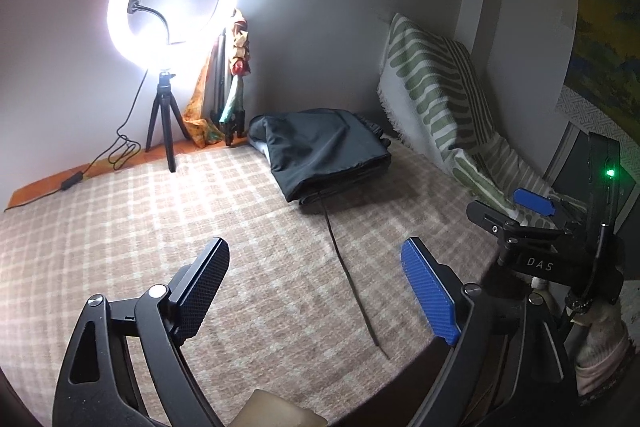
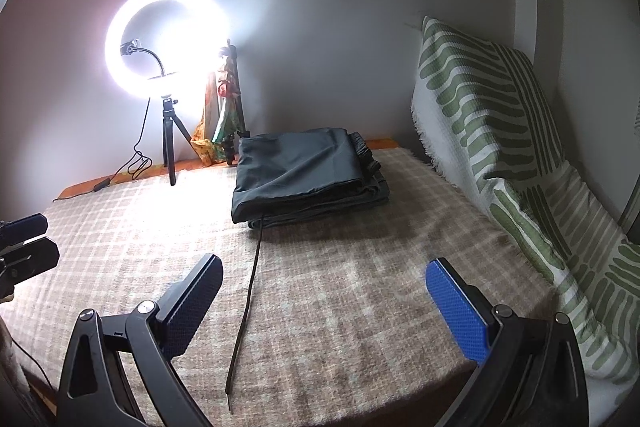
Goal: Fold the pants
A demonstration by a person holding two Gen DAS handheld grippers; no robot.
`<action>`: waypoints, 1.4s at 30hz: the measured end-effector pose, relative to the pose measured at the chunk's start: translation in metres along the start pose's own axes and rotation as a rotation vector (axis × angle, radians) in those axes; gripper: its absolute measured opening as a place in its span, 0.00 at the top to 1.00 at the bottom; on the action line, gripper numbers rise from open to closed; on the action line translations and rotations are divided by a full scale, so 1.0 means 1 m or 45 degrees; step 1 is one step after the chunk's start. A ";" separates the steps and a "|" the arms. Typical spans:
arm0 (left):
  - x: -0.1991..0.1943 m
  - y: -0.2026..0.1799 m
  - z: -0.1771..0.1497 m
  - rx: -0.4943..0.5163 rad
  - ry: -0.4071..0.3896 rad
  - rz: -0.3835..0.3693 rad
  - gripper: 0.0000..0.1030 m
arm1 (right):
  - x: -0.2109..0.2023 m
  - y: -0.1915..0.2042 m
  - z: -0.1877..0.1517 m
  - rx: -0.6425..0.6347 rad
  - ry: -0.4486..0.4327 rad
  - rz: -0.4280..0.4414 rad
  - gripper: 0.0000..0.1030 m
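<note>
The folded pants (image 2: 308, 175) lie at the far side of the bed (image 2: 360, 307), a drawstring (image 2: 248, 295) trailing near. Left claw (image 1: 316, 291) and right claw (image 2: 324, 307) hover wide, holding nothing.

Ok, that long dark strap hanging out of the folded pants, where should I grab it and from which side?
Take the strap near its free end, which lies flat and alone on the checked blanket, well clear of the folded pants. Come from above with the right gripper, fingers either side of its width. It is thin and limp, so probably pinch down into the blanket.
</note>
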State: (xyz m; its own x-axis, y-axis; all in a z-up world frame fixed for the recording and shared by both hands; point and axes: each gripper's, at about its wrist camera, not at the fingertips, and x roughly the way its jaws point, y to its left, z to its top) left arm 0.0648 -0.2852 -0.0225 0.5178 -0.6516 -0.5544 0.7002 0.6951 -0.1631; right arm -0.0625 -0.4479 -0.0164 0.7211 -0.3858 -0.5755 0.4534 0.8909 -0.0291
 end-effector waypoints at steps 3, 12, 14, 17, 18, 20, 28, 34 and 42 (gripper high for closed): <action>0.000 0.000 0.000 -0.002 0.000 0.002 0.14 | 0.000 0.000 0.001 0.000 0.000 0.002 0.00; -0.003 0.001 0.000 -0.022 0.002 -0.003 0.14 | 0.001 0.007 0.004 -0.009 -0.002 0.015 0.00; -0.004 0.001 0.000 -0.021 0.002 -0.006 0.14 | 0.001 0.008 0.004 -0.012 -0.002 0.014 0.00; -0.005 -0.001 0.000 -0.017 -0.001 -0.001 0.14 | 0.001 0.009 0.003 -0.017 0.000 0.015 0.00; -0.004 -0.001 0.000 -0.016 -0.001 0.000 0.14 | 0.002 0.009 0.003 -0.017 0.001 0.014 0.00; -0.004 -0.001 0.000 -0.018 -0.001 -0.001 0.14 | 0.002 0.009 0.003 -0.015 0.003 0.015 0.00; -0.002 -0.002 -0.001 -0.017 0.009 -0.009 0.14 | 0.004 0.008 0.000 -0.011 0.017 0.018 0.00; -0.002 -0.003 -0.001 -0.011 0.008 -0.007 0.14 | 0.006 0.006 -0.001 -0.006 0.023 0.020 0.00; -0.001 -0.002 0.000 -0.008 0.007 0.003 0.14 | 0.008 0.006 -0.004 -0.002 0.033 0.023 0.00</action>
State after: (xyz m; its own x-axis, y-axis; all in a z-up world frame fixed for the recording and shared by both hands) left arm 0.0627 -0.2859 -0.0220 0.5167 -0.6480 -0.5596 0.6957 0.6987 -0.1668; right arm -0.0561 -0.4443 -0.0242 0.7153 -0.3637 -0.5967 0.4397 0.8979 -0.0201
